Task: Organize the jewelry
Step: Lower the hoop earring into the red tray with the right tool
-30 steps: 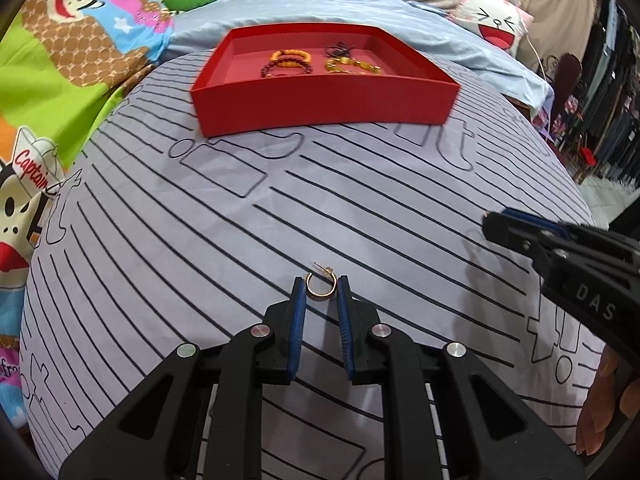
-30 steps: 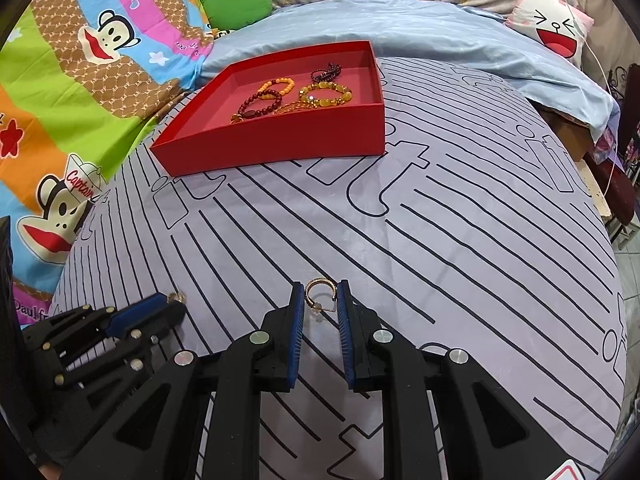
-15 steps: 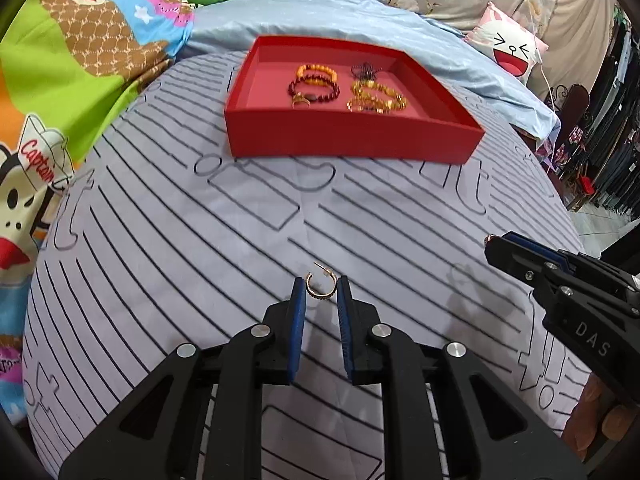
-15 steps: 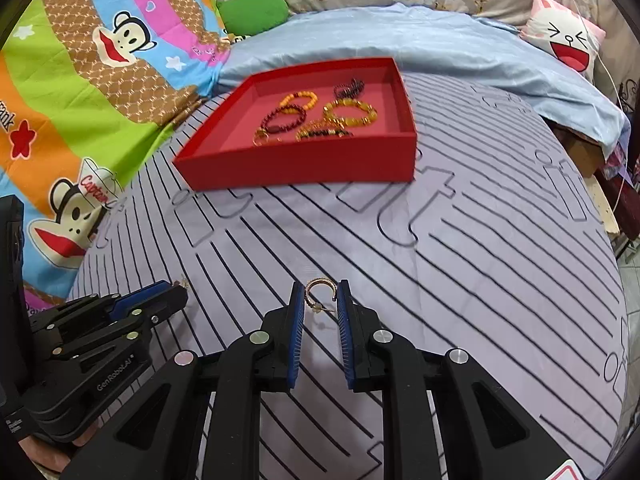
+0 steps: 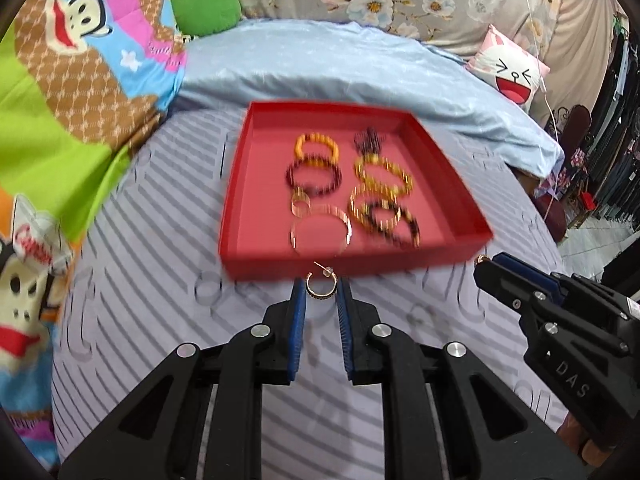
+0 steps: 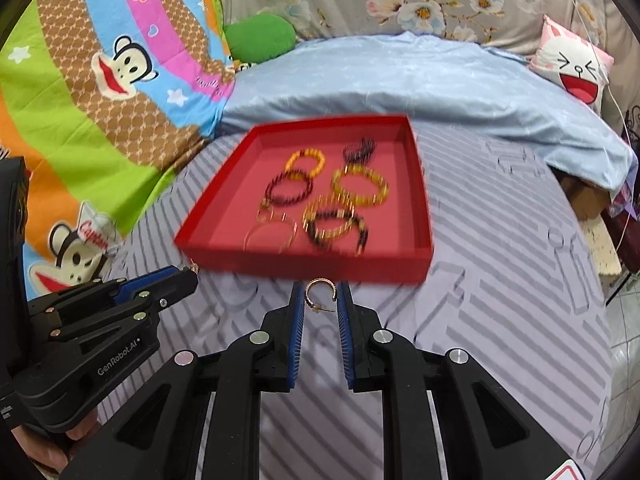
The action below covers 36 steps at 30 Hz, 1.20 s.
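Note:
A gold hoop earring (image 5: 320, 286) is pinched between the blue pads of my left gripper (image 5: 320, 290), which is shut on it just short of the red tray's near wall (image 5: 360, 266). My right gripper (image 6: 320, 296) is shut on a matching gold hoop earring (image 6: 319, 294), also in front of the red tray (image 6: 312, 266). Inside the tray lie several bead bracelets (image 5: 316, 162) and gold hoops (image 5: 320, 230), blurred by motion. Each gripper shows in the other's view: the right gripper (image 5: 486, 266) at the right edge, the left gripper (image 6: 188, 276) at the left.
The tray rests on a lilac bedspread with dark stripes (image 6: 500, 260). A light blue quilt (image 5: 340, 60) lies behind it, a cartoon monkey blanket (image 6: 100, 100) at the left, a white cat cushion (image 5: 512, 68) at the back right. The bed edge drops off at the right.
Both grippers have risen and moved toward the red tray, each still carrying its earring. The tray now looks much closer and its inside shows more fully.

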Tool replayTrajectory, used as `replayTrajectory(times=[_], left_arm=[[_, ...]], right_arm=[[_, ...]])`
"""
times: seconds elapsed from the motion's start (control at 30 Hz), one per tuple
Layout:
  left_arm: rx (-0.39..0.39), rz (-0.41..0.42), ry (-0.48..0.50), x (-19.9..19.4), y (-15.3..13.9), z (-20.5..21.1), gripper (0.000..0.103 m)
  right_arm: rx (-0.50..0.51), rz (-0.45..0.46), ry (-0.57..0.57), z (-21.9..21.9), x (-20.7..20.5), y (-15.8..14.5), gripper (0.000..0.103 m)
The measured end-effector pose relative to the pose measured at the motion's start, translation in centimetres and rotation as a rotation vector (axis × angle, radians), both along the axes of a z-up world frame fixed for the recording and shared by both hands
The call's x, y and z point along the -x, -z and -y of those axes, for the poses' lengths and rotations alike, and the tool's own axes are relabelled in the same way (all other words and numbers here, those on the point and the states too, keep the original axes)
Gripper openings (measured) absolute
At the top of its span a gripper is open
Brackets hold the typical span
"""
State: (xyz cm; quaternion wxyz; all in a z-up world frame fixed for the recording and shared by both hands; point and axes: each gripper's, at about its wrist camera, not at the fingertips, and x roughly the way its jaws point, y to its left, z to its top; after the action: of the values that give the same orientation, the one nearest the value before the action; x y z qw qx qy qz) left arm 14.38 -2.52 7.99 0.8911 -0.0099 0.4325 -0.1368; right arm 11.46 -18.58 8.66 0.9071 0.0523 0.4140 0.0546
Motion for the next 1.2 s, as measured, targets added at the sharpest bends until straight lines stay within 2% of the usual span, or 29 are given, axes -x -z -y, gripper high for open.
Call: replayTrajectory(times=[0.23,0.5,0.9,1.2], left_arm=[[-0.016,0.032,-0.004,-5.5,-1.1,1.4,0.016],[-0.041,0.016,-0.006,-10.6,0.3,2.8,0.016],[-0.06,-0.038,-0.016,-14.0,3.6,3.8,0.016],[-0.066,-0.051,-0.027,-15.1,4.6,3.7,0.016]], right_arm=[[0.013,0.021,0.017,0.4,-4.8,-0.7,0.016],[0.011,-0.004,0.038,0.8,-9.7,0.7,0.016],[0.012,-0.062,0.058,1.4,-13.4,3.9,0.016],[0.011,-0.087,0.057,1.4,-14.5,5.3,0.016]])
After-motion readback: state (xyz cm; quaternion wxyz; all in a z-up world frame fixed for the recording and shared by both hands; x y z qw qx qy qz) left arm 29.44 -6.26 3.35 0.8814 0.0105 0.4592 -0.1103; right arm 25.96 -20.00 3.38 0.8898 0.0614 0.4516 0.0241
